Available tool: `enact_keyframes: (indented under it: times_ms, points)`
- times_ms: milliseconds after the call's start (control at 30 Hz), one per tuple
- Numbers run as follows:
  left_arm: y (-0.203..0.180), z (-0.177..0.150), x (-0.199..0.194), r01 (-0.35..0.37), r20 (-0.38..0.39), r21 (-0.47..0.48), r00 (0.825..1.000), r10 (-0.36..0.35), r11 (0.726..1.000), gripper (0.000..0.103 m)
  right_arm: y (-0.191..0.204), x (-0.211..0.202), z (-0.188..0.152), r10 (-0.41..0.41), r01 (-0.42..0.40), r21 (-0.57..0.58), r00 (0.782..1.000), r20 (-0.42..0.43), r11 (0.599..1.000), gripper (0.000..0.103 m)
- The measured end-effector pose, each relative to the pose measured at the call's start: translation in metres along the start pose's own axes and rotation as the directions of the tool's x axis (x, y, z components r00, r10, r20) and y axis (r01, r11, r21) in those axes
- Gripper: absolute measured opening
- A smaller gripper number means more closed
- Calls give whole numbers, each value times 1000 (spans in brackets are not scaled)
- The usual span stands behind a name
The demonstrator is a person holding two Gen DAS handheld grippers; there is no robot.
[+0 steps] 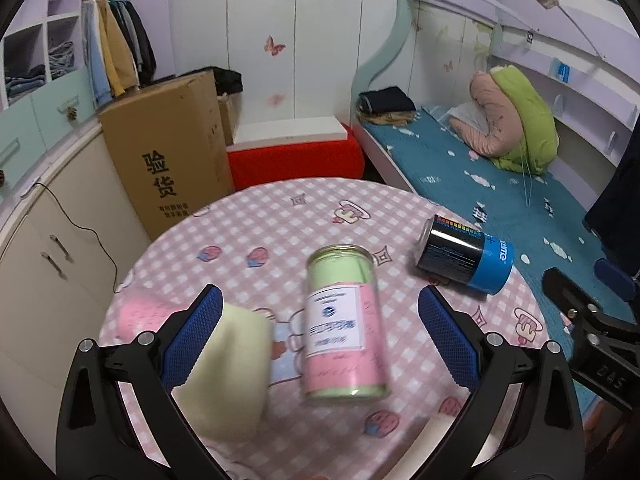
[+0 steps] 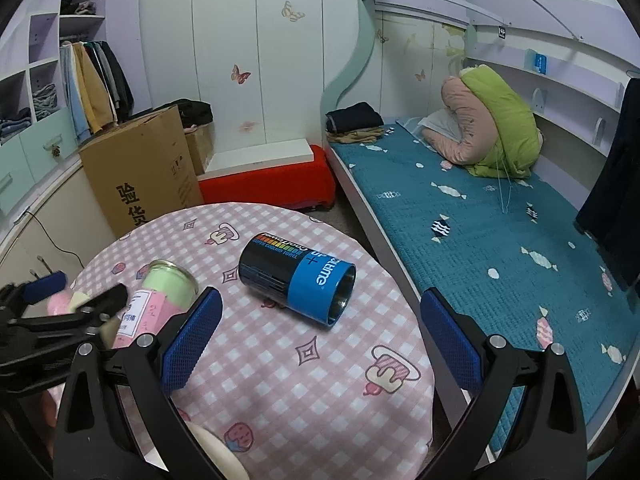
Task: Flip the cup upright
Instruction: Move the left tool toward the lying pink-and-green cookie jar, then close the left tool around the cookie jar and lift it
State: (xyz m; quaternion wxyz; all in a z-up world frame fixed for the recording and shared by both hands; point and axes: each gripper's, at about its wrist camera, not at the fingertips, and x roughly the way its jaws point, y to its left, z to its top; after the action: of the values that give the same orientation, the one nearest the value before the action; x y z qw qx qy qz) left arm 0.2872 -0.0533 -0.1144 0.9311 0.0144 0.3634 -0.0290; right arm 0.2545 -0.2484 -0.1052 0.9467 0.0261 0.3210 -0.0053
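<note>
While on its side, cup [image 2: 297, 278] ahead of gaping right gripper [image 2: 320, 338]; left gripper [image 1: 320, 338] likewise agape.

Cardboard box [image 1: 168, 152] reads "验货" — the cup [image 2: 296, 276] reads "CoolTowel" upside down

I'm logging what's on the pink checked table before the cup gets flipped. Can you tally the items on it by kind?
Cups lying on their side: 1, the black and blue cup
Clear canisters with a pink and green label: 1, the canister
Soft pale yellow and pink items: 1, the soft item, too blurred to identify
Total: 3
</note>
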Motion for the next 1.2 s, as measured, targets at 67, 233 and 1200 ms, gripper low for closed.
enact_keyframes:
  times_ms: [67, 233, 1200]
  points:
    - [-8, 3, 16, -3, -37, 8, 999, 3, 1000, 98, -3, 7, -1, 4, -4, 5, 1000, -12, 1000, 96]
    - [-23, 5, 48, -1, -98, 28, 995, 3, 1000, 98, -8, 22, -1, 21, -20, 20, 999, -34, 1000, 96]
    - [-29, -19, 100, -30, -275, 117, 959, 62, 993, 71, -6, 21, -13, 51, -49, 35, 997, -61, 998, 96]
